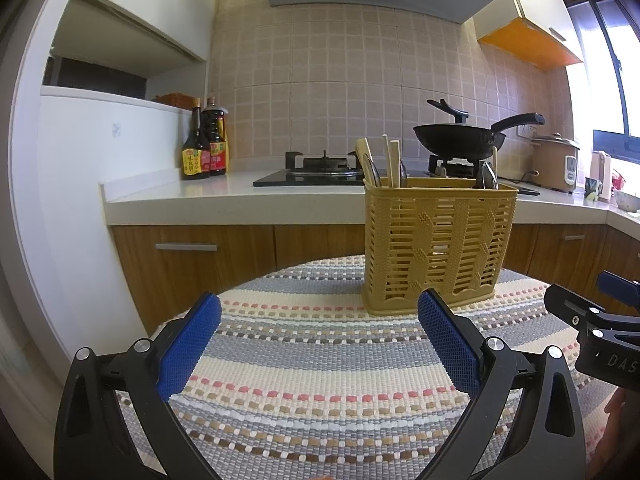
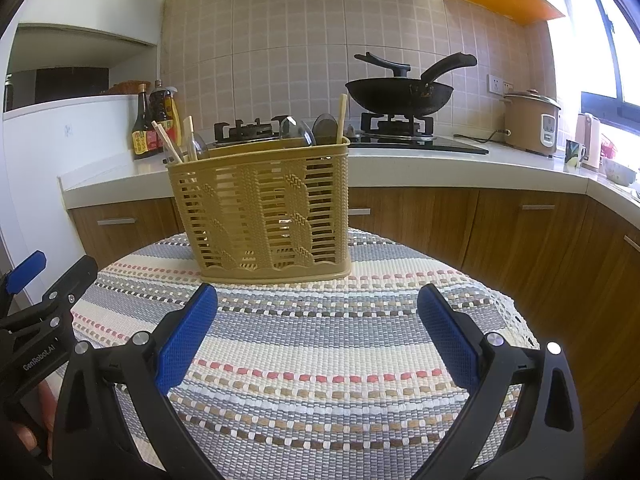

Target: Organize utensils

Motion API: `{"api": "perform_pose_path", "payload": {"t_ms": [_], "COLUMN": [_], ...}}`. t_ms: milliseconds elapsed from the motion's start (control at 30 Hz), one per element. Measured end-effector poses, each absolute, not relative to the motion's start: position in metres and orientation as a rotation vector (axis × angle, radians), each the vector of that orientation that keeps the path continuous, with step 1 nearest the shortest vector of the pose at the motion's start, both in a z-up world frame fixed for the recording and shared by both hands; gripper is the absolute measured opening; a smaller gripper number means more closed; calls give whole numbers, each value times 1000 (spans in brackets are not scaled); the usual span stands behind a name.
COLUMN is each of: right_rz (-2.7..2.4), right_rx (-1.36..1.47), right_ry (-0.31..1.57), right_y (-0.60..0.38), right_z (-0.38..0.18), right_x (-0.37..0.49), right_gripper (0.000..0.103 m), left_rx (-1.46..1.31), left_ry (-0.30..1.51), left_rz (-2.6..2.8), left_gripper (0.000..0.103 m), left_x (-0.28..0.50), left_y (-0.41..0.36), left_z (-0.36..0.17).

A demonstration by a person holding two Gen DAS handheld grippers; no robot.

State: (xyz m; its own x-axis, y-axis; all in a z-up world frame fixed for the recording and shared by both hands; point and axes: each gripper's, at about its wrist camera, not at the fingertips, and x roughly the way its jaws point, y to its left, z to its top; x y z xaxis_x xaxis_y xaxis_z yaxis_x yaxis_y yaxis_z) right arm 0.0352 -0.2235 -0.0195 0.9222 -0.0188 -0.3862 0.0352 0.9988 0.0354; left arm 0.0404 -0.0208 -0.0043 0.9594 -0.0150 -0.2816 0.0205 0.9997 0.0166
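Both grippers, left (image 1: 320, 344) and right (image 2: 318, 338), hovered released, jaws wide, over the striped mat (image 2: 320, 360); at 12 o'clock stood the yellow basket (image 2: 260, 208), holding spoons (image 2: 296, 132) and chopsticks (image 2: 168, 142) upright

Ahead of the left gripper (image 1: 320, 344), whose fingers carry blue dimpled pads (image 1: 450, 340) on black frames, stands a tan-yellow plastic slatted basket (image 1: 438, 248) with moulded braid-pattern columns. Beneath both grippers lies a woven table mat (image 2: 320, 360) in grey, cream and white bands with dashed rows of pink, brown and beige. Beyond: a black wok (image 2: 398, 96), beige grid-tiled wall (image 2: 280, 28), wood-grain cabinet fronts (image 2: 520, 232).
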Motion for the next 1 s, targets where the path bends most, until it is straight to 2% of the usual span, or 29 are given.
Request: {"api": "perform_pose_path", "payload": {"t_ms": [1000], "right_rz": [-42], "right_rx": [20], "right_ry": [407], "right_y": [-217], "right_z": [-22], "right_x": [37], "right_gripper": [96], "left_rx": [37], "left_ry": [294], "left_rz": [-3], "left_gripper": [96], "left_x": [41], "left_y": [-22], "left_z": [-2]}}
